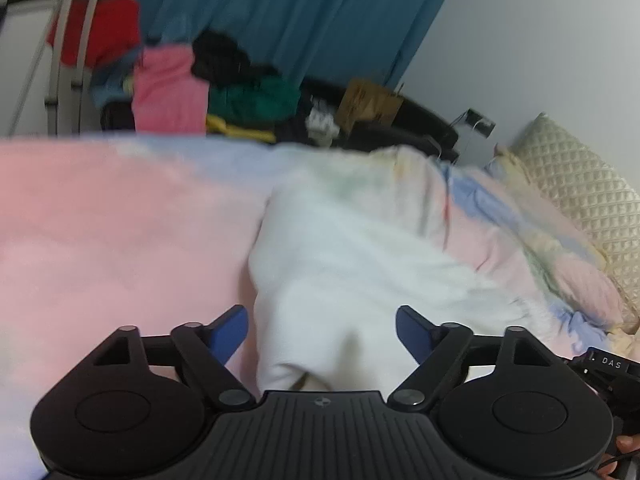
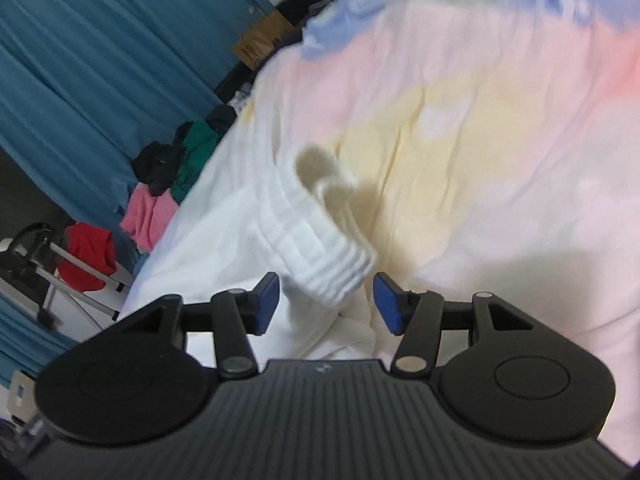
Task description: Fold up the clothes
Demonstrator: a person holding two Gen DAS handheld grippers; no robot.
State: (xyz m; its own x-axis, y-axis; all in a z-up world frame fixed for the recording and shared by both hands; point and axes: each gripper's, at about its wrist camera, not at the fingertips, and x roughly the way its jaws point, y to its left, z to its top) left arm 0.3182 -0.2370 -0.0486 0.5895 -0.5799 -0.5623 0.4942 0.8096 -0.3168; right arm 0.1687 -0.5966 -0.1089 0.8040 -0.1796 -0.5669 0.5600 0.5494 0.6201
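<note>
Pastel bedspread (image 1: 100,220), teal curtain (image 1: 300,12) behind

Bed with pastel bedspread (image 1: 100,220), pink, blue and yellow patches, fills the ground ahead of both tools. Beyond its far edge: teal curtain (image 1: 288,20) hanging full height, plain pale wall (image 1: 520,60) to the curtain's right. Quilted cream pillow (image 1: 580,200) at far right. Heap of clothes (image 1: 208,88) against the curtain: pink, black, green. Red garment on a metal rack (image 2: 80,268). Brown cardboard box (image 1: 368,100) nearby. Light soft, even.
</note>
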